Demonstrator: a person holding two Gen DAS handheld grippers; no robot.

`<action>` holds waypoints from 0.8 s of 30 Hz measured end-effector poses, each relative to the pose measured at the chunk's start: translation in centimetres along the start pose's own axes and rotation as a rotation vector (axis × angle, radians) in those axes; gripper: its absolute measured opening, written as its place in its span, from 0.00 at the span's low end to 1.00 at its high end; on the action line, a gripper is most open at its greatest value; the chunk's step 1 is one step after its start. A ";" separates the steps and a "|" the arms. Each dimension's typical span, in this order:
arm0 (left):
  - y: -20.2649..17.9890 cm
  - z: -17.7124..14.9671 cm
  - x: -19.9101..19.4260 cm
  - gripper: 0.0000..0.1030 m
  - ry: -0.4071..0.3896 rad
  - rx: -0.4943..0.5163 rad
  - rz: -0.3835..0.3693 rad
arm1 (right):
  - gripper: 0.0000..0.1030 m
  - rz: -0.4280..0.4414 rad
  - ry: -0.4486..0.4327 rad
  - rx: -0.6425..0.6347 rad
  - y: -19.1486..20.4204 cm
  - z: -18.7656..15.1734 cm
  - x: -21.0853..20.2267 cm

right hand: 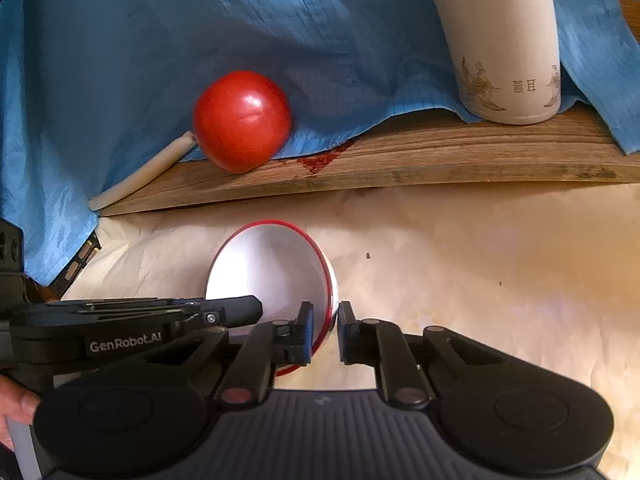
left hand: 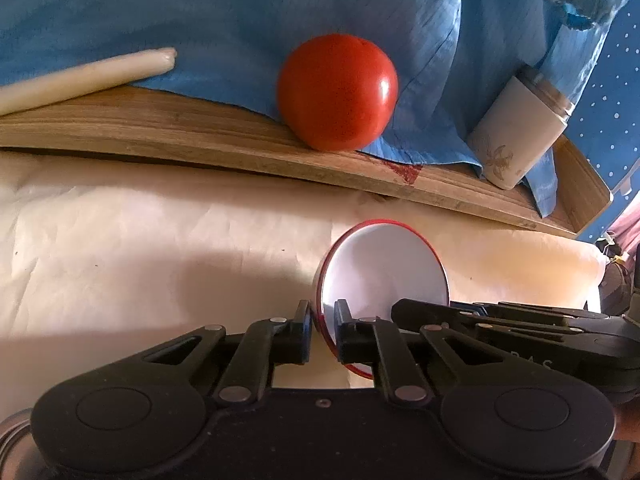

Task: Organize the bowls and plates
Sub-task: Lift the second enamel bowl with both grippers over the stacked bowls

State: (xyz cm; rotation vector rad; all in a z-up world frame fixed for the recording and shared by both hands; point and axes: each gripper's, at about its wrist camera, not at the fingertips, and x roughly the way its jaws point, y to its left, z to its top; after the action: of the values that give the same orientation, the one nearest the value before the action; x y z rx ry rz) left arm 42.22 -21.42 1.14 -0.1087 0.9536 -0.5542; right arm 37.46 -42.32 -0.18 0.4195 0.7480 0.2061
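A small white bowl with a red rim (left hand: 384, 268) sits over the cream paper surface, held between both grippers. My left gripper (left hand: 324, 328) is shut on the bowl's left rim. My right gripper (right hand: 324, 330) is shut on the bowl's right rim, and the bowl (right hand: 272, 268) shows in its view too. Each gripper shows in the other's view, the right one (left hand: 520, 320) at the bowl's right, the left one (right hand: 160, 316) at its left.
A wooden board (left hand: 200, 136) lies behind the bowl under a blue cloth (left hand: 240, 8). On it sit a red tomato (left hand: 338, 92), a white candle-like stick (left hand: 84, 76) and a white printed tumbler (right hand: 500, 40). Cream paper (right hand: 480, 280) covers the surface.
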 end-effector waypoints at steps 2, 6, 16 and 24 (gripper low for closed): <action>-0.1 0.0 -0.4 0.10 -0.008 -0.003 -0.004 | 0.13 0.003 -0.005 0.004 0.1 -0.2 -0.4; -0.6 0.0 -1.8 0.10 -0.027 0.000 -0.020 | 0.13 0.003 -0.031 -0.001 0.6 -0.5 -1.7; -2.6 -1.0 -6.0 0.10 -0.074 0.029 -0.066 | 0.13 0.014 -0.082 -0.013 1.5 -1.3 -6.3; -4.2 -3.2 -8.7 0.10 -0.066 0.061 -0.090 | 0.13 0.014 -0.090 -0.015 2.1 -3.3 -9.9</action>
State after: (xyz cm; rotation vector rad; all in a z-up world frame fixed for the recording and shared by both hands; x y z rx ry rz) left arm 34.08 -20.20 7.15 -0.1146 0.8696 -0.6587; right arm 27.97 -42.68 4.69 0.4168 0.6554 0.2046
